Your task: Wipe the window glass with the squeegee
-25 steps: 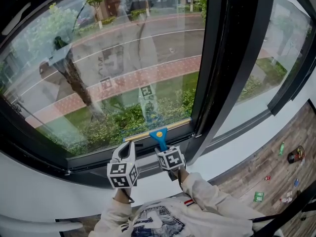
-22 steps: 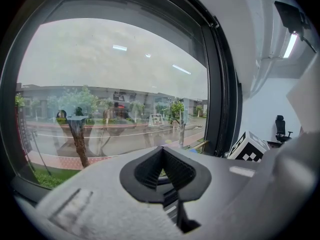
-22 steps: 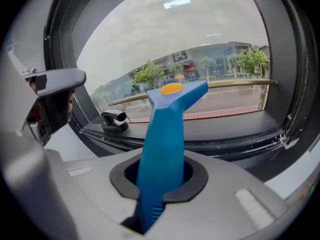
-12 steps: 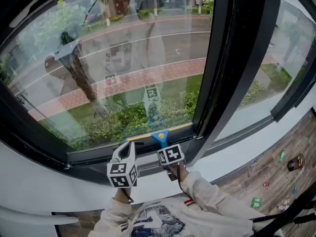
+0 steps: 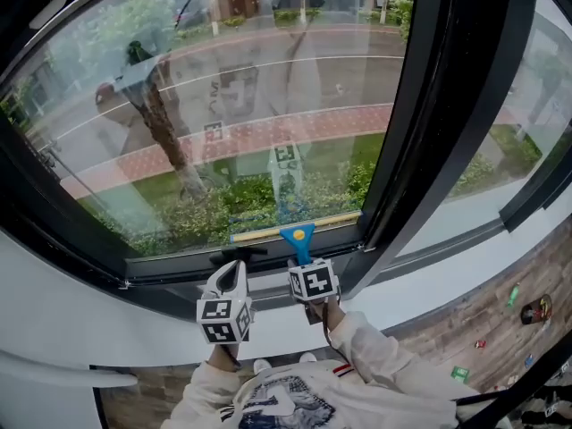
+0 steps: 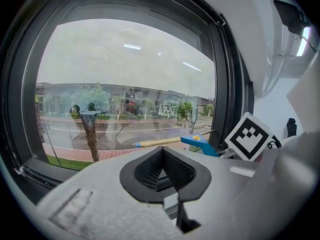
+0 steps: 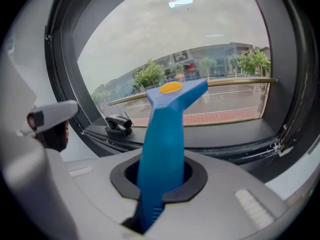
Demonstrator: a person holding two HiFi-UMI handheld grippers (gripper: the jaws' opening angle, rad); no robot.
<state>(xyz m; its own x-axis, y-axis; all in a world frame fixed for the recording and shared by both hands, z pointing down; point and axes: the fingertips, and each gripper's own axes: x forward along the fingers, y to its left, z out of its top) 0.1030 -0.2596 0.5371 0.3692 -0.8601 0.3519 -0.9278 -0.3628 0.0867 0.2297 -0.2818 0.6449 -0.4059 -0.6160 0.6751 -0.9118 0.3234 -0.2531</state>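
Note:
The squeegee (image 5: 298,239) has a blue handle and a long yellow-edged blade (image 5: 295,225). The blade lies level along the bottom edge of the window glass (image 5: 268,105). My right gripper (image 5: 304,264) is shut on the blue handle (image 7: 165,134), which rises between its jaws toward the pane. In the left gripper view the blade (image 6: 157,142) shows ahead to the right. My left gripper (image 5: 233,273) hangs just left of the right one, below the frame, shut and holding nothing (image 6: 162,176).
A black window handle (image 5: 239,254) sits on the lower frame just left of the squeegee, also in the right gripper view (image 7: 118,125). A thick dark mullion (image 5: 420,105) bounds the pane on the right. The white sill (image 5: 134,329) runs below.
The head view has tilted and shifted a little. The squeegee blade stays at the pane's bottom edge. The left gripper sits slightly lower, uncovering the black window handle.

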